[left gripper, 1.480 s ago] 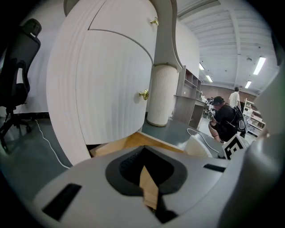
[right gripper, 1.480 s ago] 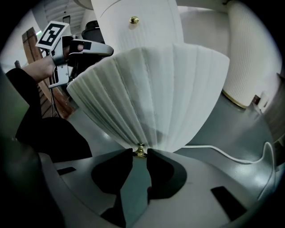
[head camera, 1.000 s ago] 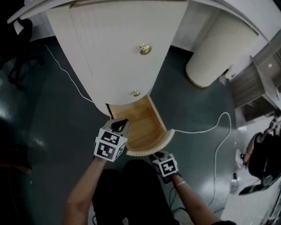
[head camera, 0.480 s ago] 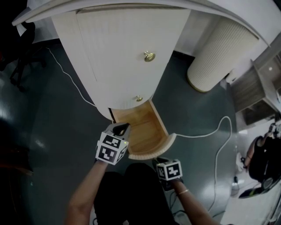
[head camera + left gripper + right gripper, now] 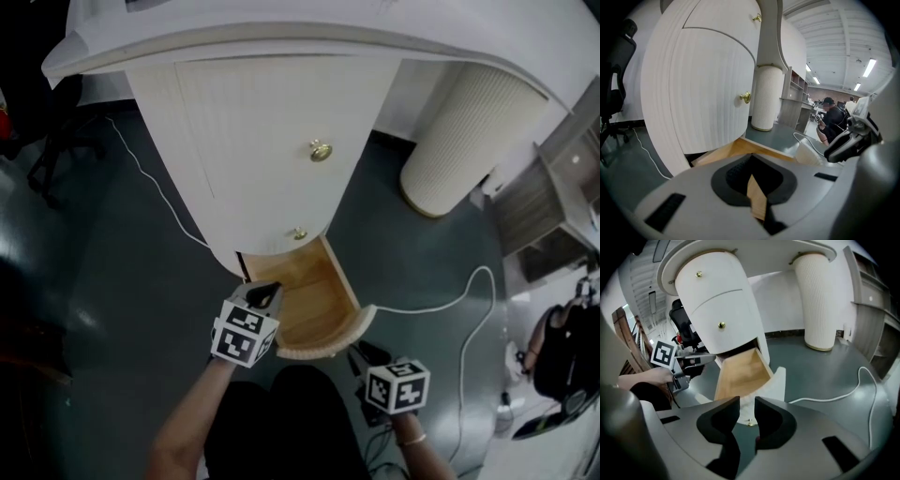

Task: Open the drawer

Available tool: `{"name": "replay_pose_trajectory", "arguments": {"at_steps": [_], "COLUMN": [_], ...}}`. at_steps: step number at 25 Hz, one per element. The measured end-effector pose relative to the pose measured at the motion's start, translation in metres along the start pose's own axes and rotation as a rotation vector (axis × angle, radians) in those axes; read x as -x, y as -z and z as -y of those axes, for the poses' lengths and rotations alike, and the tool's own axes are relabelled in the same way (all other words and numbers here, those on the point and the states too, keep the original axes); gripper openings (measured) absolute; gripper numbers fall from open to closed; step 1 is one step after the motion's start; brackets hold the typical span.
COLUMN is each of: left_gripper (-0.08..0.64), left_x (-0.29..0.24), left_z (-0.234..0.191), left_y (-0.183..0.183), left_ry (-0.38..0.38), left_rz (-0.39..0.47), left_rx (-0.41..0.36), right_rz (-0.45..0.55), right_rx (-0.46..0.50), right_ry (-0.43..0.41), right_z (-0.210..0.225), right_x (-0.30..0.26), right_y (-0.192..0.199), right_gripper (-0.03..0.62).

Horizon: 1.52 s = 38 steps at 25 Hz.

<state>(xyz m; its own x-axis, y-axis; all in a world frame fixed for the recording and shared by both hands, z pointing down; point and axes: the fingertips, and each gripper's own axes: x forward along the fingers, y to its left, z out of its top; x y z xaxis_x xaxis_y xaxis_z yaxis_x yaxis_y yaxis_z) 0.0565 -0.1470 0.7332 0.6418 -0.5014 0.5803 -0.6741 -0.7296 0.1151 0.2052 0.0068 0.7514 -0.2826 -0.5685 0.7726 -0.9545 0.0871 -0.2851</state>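
The drawer stands pulled well out at the 6 o'clock foot of the cabinet, so the opening looks done; what seems left is letting go. The left gripper, at the drawer's 9 o'clock, pinches its thin bare-wood side wall. The right gripper, at the front's 4 o'clock, hangs clear, jaws spread and empty. Cabinet and curved drawer front are white, ribbed and rounded; the small knob is brass

Right claw now off drawer front
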Motion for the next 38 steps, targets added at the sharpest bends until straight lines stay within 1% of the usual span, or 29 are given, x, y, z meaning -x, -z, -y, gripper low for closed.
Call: {"name": "replay_pose_trajectory", "arguments": {"at_steps": [4,10,14,18,23,28,30,33,38], "left_gripper": [0.003,0.003,0.003,0.003,0.003,0.003,0.003,0.003,0.003], "left_x": [0.002,0.014,0.03,0.052,0.086,0.114,0.118,0.118,0.121], "left_z": [-0.006,-0.017,-0.029,-0.043,-0.057,-0.065,-0.065,-0.064,-0.062], "left_y": [0.0,-0.005,-0.017,-0.027,-0.034,-0.041,-0.042,-0.041,-0.041], "left_ry": [-0.01,-0.047,-0.086,-0.134,-0.212,-0.284,-0.294,-0.3,-0.308], "left_rz": [0.006,0.04,0.091,0.152,0.23,0.293,0.301,0.303,0.313], "left_rx": [0.011,0.053,0.079,0.125,0.174,0.187,0.181,0.173,0.174], "right_rz": [0.088,0.231,0.326,0.421,0.514,0.595,0.627,0.668,0.686], "right_rx": [0.032,0.057,0.081,0.111,0.12,0.151,0.162,0.189,0.166], "right_ry": [-0.036,-0.122,-0.182,-0.191,-0.185,-0.195,-0.204,-0.192,-0.171], "right_z": [-0.019,-0.056,-0.078,-0.089,-0.096,-0.105,-0.107,-0.105,-0.093], "right_x": [0.0,-0.01,-0.009,-0.001,0.011,0.025,0.03,0.036,0.038], "right_y": [-0.034,-0.087,-0.121,-0.146,-0.161,-0.171,-0.175,-0.18,-0.18], "right_gripper": [0.097,0.086,0.083,0.055,0.026,0.005,0.003,0.002,0.002]}}
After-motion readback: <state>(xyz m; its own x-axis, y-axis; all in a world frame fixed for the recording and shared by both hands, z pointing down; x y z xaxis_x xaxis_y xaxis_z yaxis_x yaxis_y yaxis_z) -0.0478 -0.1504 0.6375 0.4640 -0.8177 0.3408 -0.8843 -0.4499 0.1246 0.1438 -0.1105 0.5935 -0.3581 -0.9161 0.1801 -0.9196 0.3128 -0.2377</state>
